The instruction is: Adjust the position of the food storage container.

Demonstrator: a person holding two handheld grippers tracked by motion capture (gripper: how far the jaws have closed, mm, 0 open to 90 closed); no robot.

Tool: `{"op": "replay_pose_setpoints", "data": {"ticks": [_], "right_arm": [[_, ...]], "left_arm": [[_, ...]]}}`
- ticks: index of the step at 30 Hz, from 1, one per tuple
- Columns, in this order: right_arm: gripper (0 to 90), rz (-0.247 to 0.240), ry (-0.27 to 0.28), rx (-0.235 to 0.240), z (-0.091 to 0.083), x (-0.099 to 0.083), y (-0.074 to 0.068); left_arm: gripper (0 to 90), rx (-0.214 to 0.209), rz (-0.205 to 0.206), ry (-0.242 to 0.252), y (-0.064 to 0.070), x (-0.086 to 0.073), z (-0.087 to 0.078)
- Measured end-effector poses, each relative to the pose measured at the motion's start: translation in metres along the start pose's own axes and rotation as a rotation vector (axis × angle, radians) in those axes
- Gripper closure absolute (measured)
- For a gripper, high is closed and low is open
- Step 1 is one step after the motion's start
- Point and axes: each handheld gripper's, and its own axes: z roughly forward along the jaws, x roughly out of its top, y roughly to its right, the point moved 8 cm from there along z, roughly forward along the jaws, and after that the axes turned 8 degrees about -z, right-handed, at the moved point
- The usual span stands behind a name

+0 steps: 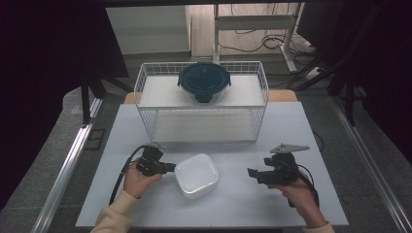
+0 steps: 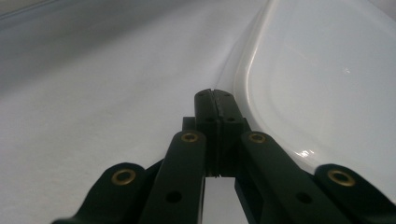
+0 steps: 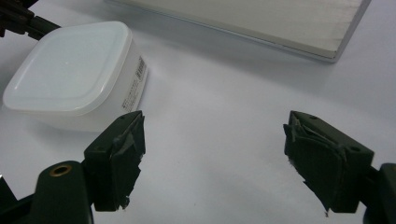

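A white square plastic container [image 1: 196,175] with its lid on stands on the white table [image 1: 243,204], near the middle front. My left gripper [image 1: 170,168] lies at the container's left edge. In the left gripper view its jaws are pressed together [image 2: 215,96] right beside the lid's rim [image 2: 317,79], with nothing visible between them. My right gripper [image 1: 252,173] hovers to the right of the container, apart from it, jaws wide open and empty [image 3: 215,130]. The container [image 3: 70,70] sits ahead of it to the left.
A white wire rack [image 1: 145,104] with two shelves stands at the back of the table. A round glass container with a dark lid [image 1: 204,80] rests on its top shelf. The lower shelf board [image 3: 261,23] lies just beyond the right gripper.
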Motion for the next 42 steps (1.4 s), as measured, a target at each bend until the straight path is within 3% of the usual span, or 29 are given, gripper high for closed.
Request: {"op": "replay_pose_setpoints", "data": {"ticks": [6,24,37,42], "right_arm": [[20.4,0.001,0.001,-0.001,0.000,0.000,0.001],[20.5,0.004,0.007,-0.003,-0.004,0.000,0.002],[20.4,0.002,0.010,-0.001,-0.005,0.000,0.002],[20.5,0.002,0.008,-0.002,-0.005,-0.001,0.003]], "left_arm": [[90.0,-0.019,0.016,-0.022,0.010,-0.011,0.002],[90.0,-0.105,0.125,-0.078,0.067,-0.033,0.015],[90.0,-0.157,0.145,-0.104,0.090,-0.043,0.021],[90.0,-0.162,0.132,-0.082,0.090,-0.041,0.020]]}}
